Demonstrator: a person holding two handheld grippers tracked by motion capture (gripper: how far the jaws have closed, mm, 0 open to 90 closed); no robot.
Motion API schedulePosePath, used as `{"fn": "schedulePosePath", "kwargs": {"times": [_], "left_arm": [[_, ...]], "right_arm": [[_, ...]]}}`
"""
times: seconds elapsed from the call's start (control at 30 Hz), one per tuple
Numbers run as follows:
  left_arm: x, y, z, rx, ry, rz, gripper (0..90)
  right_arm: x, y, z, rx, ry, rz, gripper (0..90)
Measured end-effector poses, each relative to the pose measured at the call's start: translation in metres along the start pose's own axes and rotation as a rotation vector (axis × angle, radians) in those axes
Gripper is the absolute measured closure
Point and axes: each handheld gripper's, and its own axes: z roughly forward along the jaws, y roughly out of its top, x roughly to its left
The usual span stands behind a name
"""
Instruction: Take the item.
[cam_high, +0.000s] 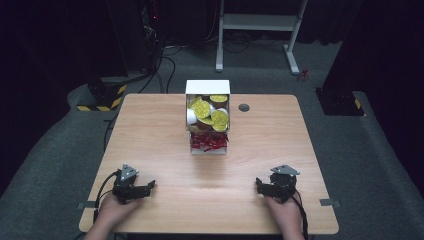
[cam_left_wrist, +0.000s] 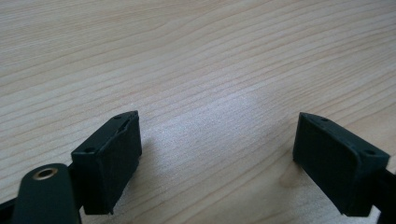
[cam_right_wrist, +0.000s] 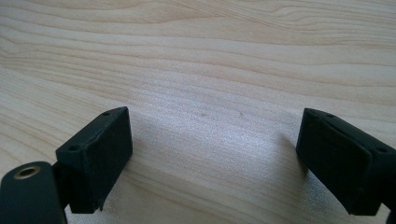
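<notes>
Both hands rest low on the wooden table (cam_high: 165, 165): left gripper (cam_high: 145, 188) and right gripper (cam_high: 260, 184), jaws wide, empty. Beyond, a white box (cam_high: 207, 87) holds yellow-lidded cups (cam_high: 202, 108), perhaps red packets (cam_high: 207, 141).

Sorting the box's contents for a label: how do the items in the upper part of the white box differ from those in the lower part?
In the white box, the yellow-lidded cups fill the upper compartment, while the red packets sit in the lower one. The cups are round, with yellow tops; the packets are small, red and crinkled. The cups are larger than the packets. Both lie piled loosely in the same box, far from both tongs.
</notes>
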Motion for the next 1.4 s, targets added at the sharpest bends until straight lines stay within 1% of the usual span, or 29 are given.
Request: {"fn": "schedulePosePath", "kwargs": {"times": [0.3, 0.63, 0.93, 1.07, 1.13, 1.2, 1.27, 1.33, 1.37, 1.4], "left_arm": [[0.0, 0.0, 0.0, 0.0, 0.001, 0.0, 15.8], [0.0, 0.0, 0.0, -0.003, 0.001, -0.006, 15.9], [0.0, 0.0, 0.0, -0.003, 0.001, -0.005, 15.9], [0.0, 0.0, 0.0, -0.003, 0.001, -0.006, 15.9], [0.0, 0.0, 0.0, -0.003, 0.001, -0.005, 15.9], [0.0, 0.0, 0.0, -0.003, 0.001, -0.005, 15.8], [0.0, 0.0, 0.0, -0.003, 0.001, -0.005, 15.9], [0.0, 0.0, 0.0, -0.003, 0.001, -0.006, 15.8], [0.0, 0.0, 0.0, -0.003, 0.0, -0.006, 15.8], [0.0, 0.0, 0.0, -0.003, 0.001, -0.005, 15.8]], "right_arm": [[0.0, 0.0, 0.0, 0.003, 0.007, 0.003, 10.2], [-0.001, 0.001, 0.001, -0.001, 0.011, -0.007, 10.1], [-0.001, 0.0, 0.0, 0.002, 0.013, -0.002, 10.4], [-0.001, 0.0, 0.0, 0.0, 0.014, -0.006, 11.1], [-0.001, 0.0, -0.001, -0.005, 0.018, -0.016, 13.6], [0.001, 0.001, -0.002, -0.004, 0.025, -0.03, 13.9], [0.004, 0.004, -0.007, -0.025, 0.055, -0.028, 14.4], [0.01, 0.006, -0.011, -0.053, 0.059, -0.043, 15.0], [0.012, 0.008, -0.013, -0.064, 0.063, -0.039, 15.2], [0.014, 0.008, -0.014, -0.076, 0.067, -0.049, 15.4]]}}
